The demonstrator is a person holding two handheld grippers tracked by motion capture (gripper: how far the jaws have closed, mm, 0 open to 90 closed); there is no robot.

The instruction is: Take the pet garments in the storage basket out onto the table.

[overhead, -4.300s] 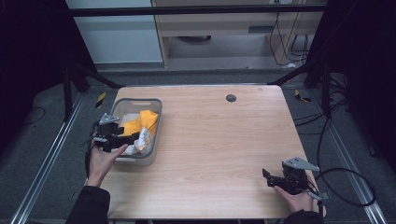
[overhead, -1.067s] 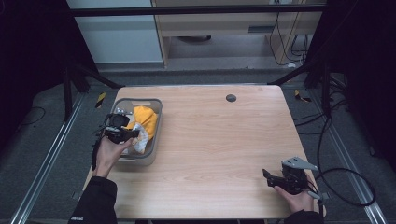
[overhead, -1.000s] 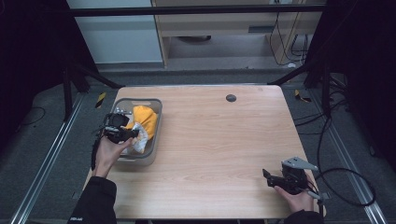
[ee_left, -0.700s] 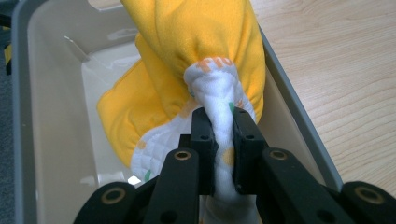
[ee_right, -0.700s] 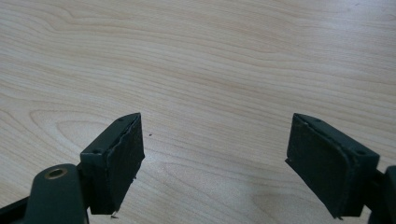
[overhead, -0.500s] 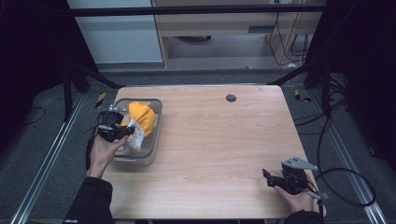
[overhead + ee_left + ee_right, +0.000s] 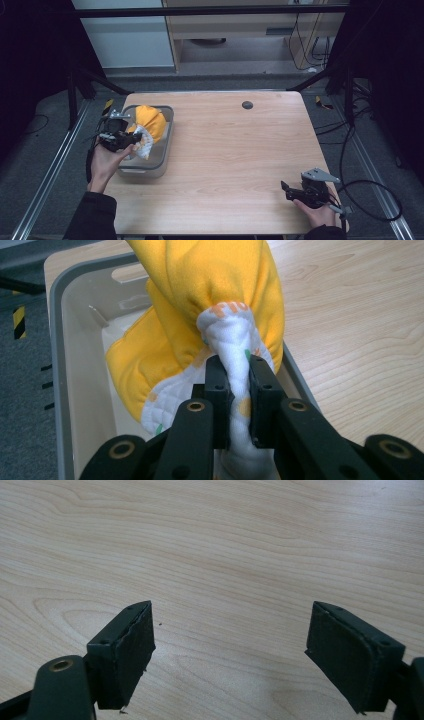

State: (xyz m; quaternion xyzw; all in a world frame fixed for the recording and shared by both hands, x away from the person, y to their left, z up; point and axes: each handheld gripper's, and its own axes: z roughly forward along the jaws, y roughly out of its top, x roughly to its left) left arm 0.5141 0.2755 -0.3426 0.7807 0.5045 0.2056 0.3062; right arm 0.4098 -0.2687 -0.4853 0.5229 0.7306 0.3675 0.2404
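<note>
A yellow cloth with a white quilted lining (image 7: 149, 126) hangs partly lifted over the grey bin (image 7: 165, 150) at the table's left. My left gripper (image 7: 131, 141) is shut on the cloth's white edge (image 7: 239, 365); in the left gripper view its two pads pinch the fabric, and the yellow part (image 7: 210, 290) bulges up above the bin (image 7: 65, 375). At the table's front right corner my right gripper (image 7: 290, 191) rests low over the wood, open, with bare tabletop between its pads (image 7: 227, 650).
A small dark round hole (image 7: 247, 105) sits near the table's far edge. Wooden tabletop (image 7: 235, 150) stretches between the bin and the right gripper. A cable (image 7: 370, 210) loops off the right side. Black frame posts stand around the table.
My left gripper has risen and drawn back toward the bin's left side, pulling the yellow cloth higher out of the bin. The right gripper has stayed where it was.
</note>
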